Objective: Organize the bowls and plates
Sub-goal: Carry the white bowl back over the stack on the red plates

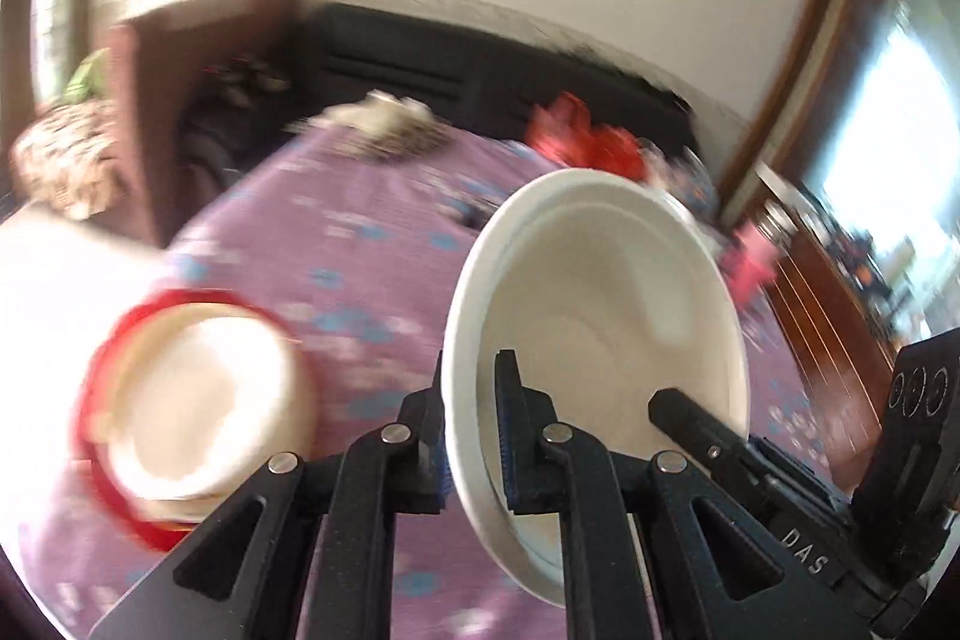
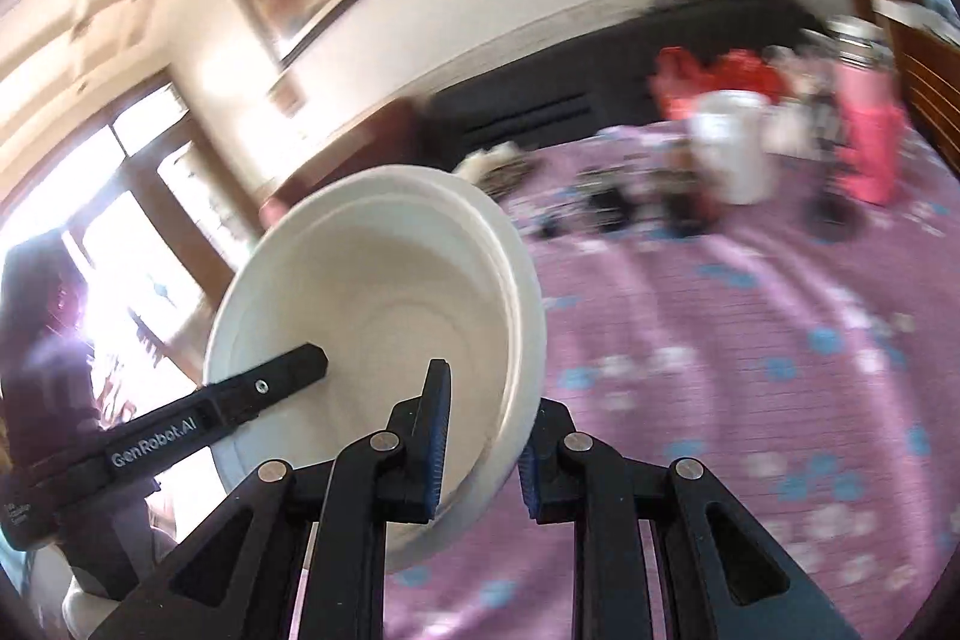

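A stack of white bowls [image 1: 606, 292] is held up above the purple tablecloth by both grippers. My left gripper [image 1: 474, 400] is shut on the stack's left rim; the right gripper's finger [image 1: 696, 418] reaches into the bowl from the right. In the right wrist view my right gripper [image 2: 480, 430] is shut on the right rim of the same white bowls [image 2: 384, 292], and the left gripper's finger [image 2: 282, 370] pokes in from the left. A white plate on a red plate [image 1: 198, 406] lies on the table at the left.
The table has a purple flowered cloth [image 2: 750, 340]. At its far side stand a white container [image 2: 738, 148], a pink bottle [image 2: 870, 142], red bags [image 1: 582, 136] and small dark items. A dark sofa [image 1: 480, 64] is behind. Both views are motion-blurred.
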Motion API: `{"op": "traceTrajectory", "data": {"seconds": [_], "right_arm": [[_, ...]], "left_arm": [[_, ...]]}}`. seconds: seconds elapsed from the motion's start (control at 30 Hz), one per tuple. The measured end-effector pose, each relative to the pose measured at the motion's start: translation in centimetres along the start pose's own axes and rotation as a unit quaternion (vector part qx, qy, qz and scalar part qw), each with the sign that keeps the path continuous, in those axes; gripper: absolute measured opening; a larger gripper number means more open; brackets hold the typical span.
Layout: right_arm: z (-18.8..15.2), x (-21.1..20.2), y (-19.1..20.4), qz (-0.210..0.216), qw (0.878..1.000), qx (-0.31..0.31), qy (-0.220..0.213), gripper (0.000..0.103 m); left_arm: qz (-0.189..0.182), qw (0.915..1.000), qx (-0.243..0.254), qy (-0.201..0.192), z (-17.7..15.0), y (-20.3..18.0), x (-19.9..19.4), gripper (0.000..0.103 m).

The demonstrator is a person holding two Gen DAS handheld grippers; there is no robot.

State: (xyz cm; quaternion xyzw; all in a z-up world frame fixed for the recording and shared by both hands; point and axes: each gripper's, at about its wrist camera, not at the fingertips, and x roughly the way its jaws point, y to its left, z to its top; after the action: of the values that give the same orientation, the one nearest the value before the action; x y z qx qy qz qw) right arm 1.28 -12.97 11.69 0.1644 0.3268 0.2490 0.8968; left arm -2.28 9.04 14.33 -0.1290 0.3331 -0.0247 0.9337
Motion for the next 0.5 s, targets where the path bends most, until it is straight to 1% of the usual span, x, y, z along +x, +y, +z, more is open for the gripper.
{"op": "traceTrajectory", "data": {"seconds": [0.1, 0.2, 0.33, 0.5], "right_arm": [[-0.8, 3.0, 5.2, 0.024, 0.999, -0.029, 0.026, 0.022], [-2.2, 5.9, 9.7, 0.028, 0.997, -0.052, 0.049, 0.023], [-3.3, 9.2, 13.3, 0.024, 0.995, -0.067, 0.077, 0.023], [-3.6, 12.5, 15.8, -0.002, 0.991, -0.087, 0.101, 0.023]], "left_arm": [[0.026, 0.9990, -0.030, -0.019, 0.5, 5.1, -1.9, 0.018], [0.042, 0.9971, -0.059, -0.023, 0.6, 9.5, -2.7, 0.018], [0.047, 0.9953, -0.082, -0.018, 1.0, 13.9, -2.5, 0.019], [0.052, 0.9938, -0.098, -0.005, 1.0, 17.6, -1.0, 0.019]]}}
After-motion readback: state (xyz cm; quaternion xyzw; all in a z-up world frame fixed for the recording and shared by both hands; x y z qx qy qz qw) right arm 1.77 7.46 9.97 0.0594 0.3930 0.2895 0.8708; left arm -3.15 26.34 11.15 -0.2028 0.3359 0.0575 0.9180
